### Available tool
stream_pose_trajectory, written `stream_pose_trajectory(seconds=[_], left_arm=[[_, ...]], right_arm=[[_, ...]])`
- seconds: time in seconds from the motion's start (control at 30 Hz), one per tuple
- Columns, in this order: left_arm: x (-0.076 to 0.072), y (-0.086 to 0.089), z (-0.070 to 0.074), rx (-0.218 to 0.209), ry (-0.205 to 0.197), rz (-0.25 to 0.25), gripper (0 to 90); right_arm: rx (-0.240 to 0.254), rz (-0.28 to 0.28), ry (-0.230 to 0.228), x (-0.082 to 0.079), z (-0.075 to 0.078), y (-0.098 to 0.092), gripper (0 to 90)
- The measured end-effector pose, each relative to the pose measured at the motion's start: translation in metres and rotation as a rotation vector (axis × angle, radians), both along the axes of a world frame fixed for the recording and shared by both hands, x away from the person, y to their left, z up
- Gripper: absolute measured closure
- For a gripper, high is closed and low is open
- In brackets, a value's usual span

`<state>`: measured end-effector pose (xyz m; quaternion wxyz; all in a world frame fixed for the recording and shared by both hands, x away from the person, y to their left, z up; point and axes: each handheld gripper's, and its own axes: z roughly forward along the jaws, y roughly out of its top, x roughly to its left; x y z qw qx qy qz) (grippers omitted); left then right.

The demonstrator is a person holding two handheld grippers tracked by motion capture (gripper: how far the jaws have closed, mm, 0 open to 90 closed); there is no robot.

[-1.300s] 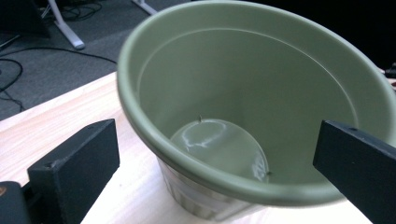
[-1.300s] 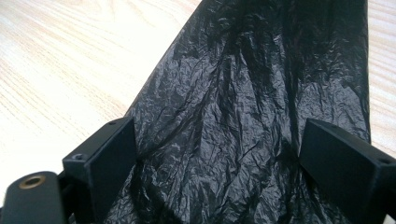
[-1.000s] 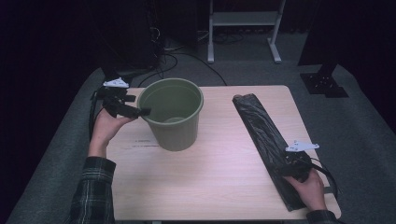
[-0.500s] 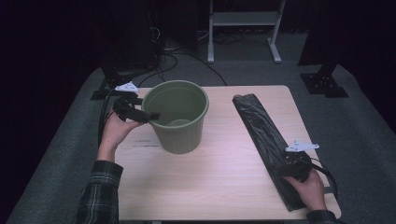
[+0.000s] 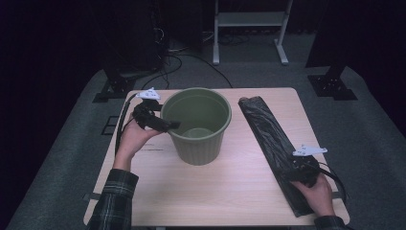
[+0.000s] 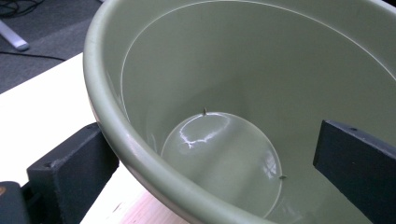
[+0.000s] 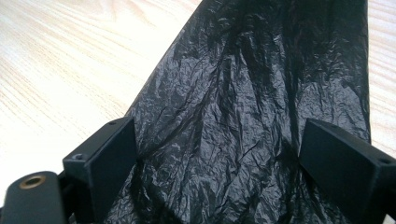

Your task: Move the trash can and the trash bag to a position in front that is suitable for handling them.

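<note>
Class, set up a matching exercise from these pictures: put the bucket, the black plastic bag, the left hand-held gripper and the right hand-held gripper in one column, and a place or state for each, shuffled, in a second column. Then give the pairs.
Column 1
1. bucket
2. black plastic bag
3. left hand-held gripper
4. right hand-held gripper

Column 2
A. jaws either side of the bucket's rim
B. upright, green, empty
C. jaws either side of the bag's near end
D. lying long and flat at the table's right

Pairs: 1-B, 2-D, 3-A, 4-C
</note>
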<state>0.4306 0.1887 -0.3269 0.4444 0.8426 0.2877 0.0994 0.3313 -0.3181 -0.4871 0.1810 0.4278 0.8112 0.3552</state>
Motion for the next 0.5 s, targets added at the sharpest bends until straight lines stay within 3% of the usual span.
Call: stream_pose_trajectory(seconds=[0.2, 0.5], left_arm=[[-0.002, -0.02, -0.001, -0.008, 0.008, -0.043, 0.0], [-0.013, -0.047, 0.0, 0.013, 0.013, -0.107, 0.0]], right_arm=[[0.001, 0.0, 0.0, 0.0, 0.0, 0.0, 9.9], [0.0, -0.001, 0.002, 0.0, 0.0, 0.0, 9.9]])
